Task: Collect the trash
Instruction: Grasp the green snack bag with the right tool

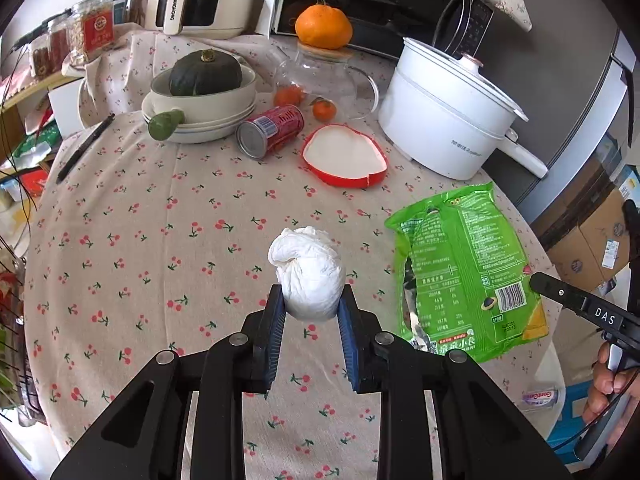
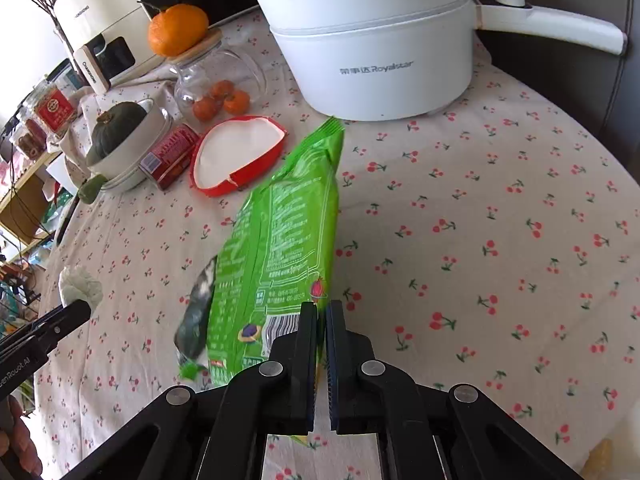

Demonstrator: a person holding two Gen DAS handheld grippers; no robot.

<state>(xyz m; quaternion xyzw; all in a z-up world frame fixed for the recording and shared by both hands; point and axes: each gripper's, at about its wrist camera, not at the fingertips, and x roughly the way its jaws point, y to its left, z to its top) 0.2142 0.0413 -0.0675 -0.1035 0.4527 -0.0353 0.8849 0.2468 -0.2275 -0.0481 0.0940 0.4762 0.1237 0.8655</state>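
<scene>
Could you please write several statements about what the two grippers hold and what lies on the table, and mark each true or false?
1. The left gripper is closed on a crumpled white tissue. True.
2. The right gripper is open, with nothing between its fingers. False: it pinches the edge of the green snack bag.
3. The red can stands upright. False: it lies on its side beside the stacked bowls.
4. A large orange sits on the wooden lid of the glass jar. True.
5. The white electric pot is on the floor. False: it stands on the cherry-print tablecloth.
</scene>
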